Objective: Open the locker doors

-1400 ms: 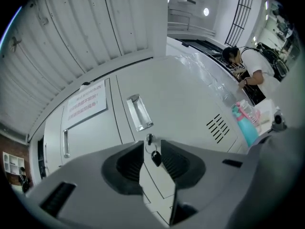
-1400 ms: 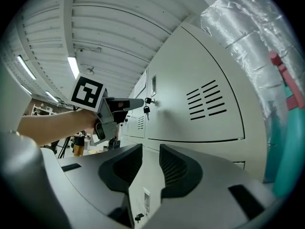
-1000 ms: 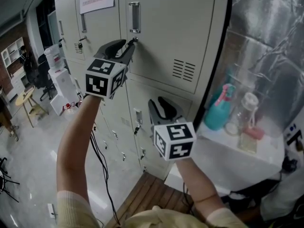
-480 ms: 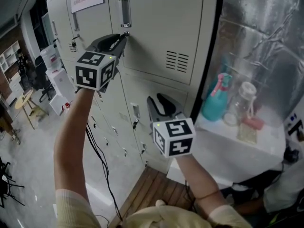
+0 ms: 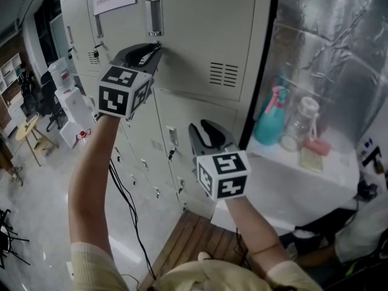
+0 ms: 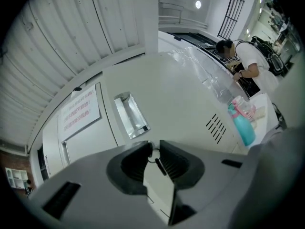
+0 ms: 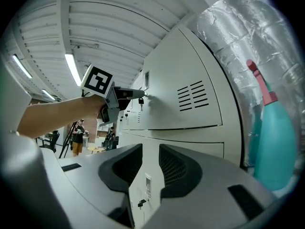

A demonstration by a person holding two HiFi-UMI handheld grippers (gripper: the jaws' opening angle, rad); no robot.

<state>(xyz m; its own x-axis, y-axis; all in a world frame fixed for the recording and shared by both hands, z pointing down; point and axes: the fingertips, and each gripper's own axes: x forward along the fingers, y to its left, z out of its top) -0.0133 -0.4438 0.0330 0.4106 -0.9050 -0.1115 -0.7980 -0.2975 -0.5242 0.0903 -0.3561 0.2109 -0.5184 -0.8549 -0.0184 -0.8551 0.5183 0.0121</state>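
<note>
The top beige locker door [image 5: 200,35] has a recessed metal handle [image 5: 154,16] and, just below it, a lock with a small key [image 6: 153,155]. My left gripper [image 5: 159,46] is raised to that lock. Its jaws are closing, and the tips [image 6: 153,150] pinch the key's head, with the key ring and tag hanging between them. From the right gripper view the key [image 7: 139,100] dangles at the left gripper's tip. My right gripper [image 5: 200,126] hangs lower, in front of the lower door [image 5: 182,111]. Its jaws [image 7: 150,149] stand slightly apart and hold nothing.
To the right of the lockers a white shelf [image 5: 303,174] carries a teal spray bottle [image 5: 271,117] and a glass jar [image 5: 300,123], with a foil-covered wall [image 5: 333,47] behind. More locker doors with keys [image 5: 171,153] run down to the left. A wooden pallet [image 5: 188,235] lies on the floor below.
The left gripper's tips have stayed at the key under the handle while the head view swung slightly. The right gripper has hardly moved.
</note>
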